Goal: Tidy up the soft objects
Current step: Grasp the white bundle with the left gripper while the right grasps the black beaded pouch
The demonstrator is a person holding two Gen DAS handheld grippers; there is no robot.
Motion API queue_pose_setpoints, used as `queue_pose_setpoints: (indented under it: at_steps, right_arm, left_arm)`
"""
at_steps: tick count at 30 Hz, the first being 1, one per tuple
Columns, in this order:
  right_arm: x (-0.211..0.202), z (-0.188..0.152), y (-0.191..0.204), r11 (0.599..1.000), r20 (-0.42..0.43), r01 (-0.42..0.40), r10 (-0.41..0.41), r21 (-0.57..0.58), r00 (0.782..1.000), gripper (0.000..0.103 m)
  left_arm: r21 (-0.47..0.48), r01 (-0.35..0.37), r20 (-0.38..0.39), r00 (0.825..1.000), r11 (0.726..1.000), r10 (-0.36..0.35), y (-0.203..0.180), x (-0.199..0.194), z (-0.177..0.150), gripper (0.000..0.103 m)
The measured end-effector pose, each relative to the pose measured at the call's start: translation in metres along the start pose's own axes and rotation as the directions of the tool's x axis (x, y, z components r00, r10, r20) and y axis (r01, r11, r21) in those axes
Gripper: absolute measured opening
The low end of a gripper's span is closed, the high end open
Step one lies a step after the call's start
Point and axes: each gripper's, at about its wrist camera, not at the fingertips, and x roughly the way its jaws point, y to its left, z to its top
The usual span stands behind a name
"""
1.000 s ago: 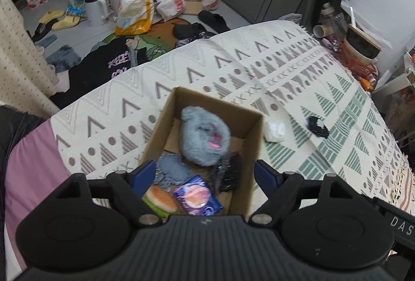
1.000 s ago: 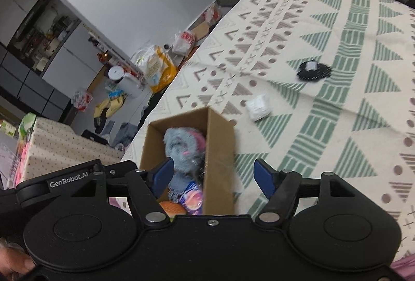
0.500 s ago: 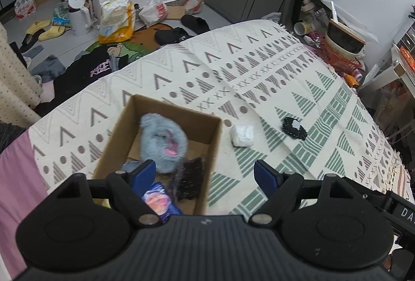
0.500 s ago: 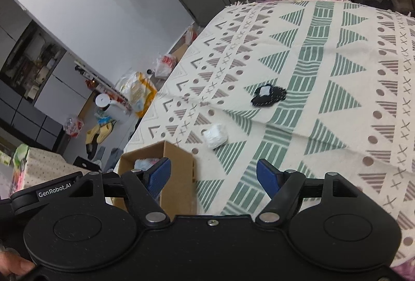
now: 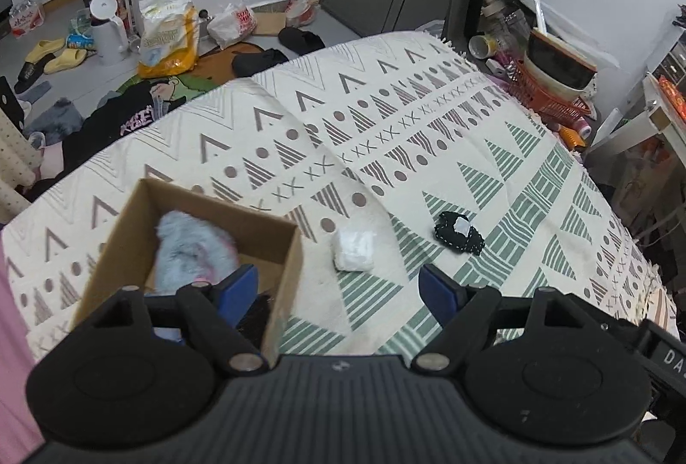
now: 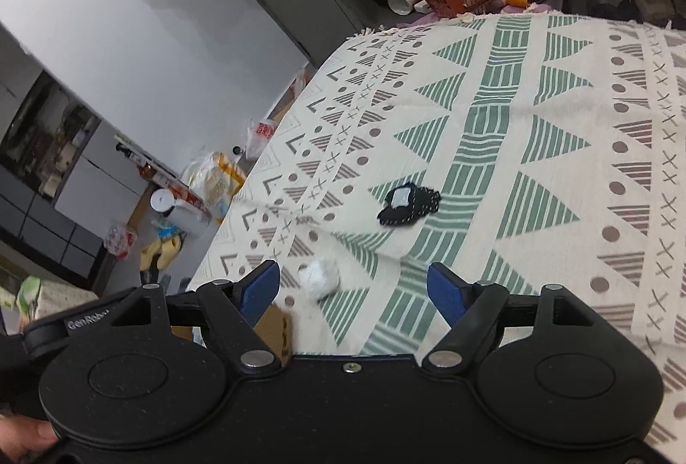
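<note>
A cardboard box [image 5: 291, 275] stands on the patterned bedspread [image 5: 386, 130] at lower left, holding a fluffy blue-grey plush [image 5: 193, 254] and other soft items mostly hidden by my fingers. Just right of the box lies a white soft bundle [image 5: 353, 249], and further right a black fabric piece with a white tag [image 5: 458, 232]. My left gripper [image 5: 338, 288] is open, hovering above the box's right wall and the bundle. In the right wrist view the white bundle [image 6: 319, 277] sits between the open fingers of my right gripper [image 6: 353, 288], with the black piece [image 6: 407, 205] beyond and a box corner [image 6: 274, 324] below.
An orange basket with a dark bowl [image 5: 553, 78] and bottles crowd the bed's far right corner. Clothes, slippers, bags and a white kettle [image 5: 107, 22] litter the floor beyond the far edge. A hand [image 6: 21, 436] holds the right gripper at lower left.
Both grippers have swung right, away from the box toward the white bundle and black piece. The box has slid to the lower left of both views. Both stay open.
</note>
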Motion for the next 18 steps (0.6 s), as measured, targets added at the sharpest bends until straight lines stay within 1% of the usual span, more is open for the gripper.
queue_pose_setpoints:
  at_steps: [3, 9, 13, 16, 18]
  right_arm:
    - [0.012, 0.01, -0.012, 0.999, -0.001, -0.028, 0.028, 0.032, 1.0, 0.075]
    - [0.038, 0.028, -0.029, 0.996, -0.021, -0.039, 0.041, 0.081, 0.999, 0.075]
    - [0.058, 0.037, -0.04, 0.995, -0.034, -0.024, 0.027, 0.102, 0.999, 0.075]
    - [0.074, 0.042, -0.048, 0.992, -0.051, -0.023, 0.03, 0.127, 0.998, 0.075]
    - [0.086, 0.043, -0.056, 0.987, -0.066, -0.027, 0.038, 0.157, 0.997, 0.072]
  left_arm:
    - [-0.02, 0.001, -0.013, 1.0, 1.0, -0.002, -0.007, 0.017, 0.005, 0.079]
    - [-0.05, -0.013, -0.044, 0.999, 0.999, 0.011, -0.018, 0.051, 0.016, 0.078]
    - [-0.064, -0.015, -0.069, 0.998, 0.998, 0.01, -0.026, 0.074, 0.023, 0.077]
    - [-0.075, -0.024, -0.101, 0.995, 0.997, 0.017, -0.03, 0.093, 0.026, 0.073]
    - [-0.08, -0.033, -0.116, 0.993, 0.996, 0.024, -0.031, 0.104, 0.027, 0.071]
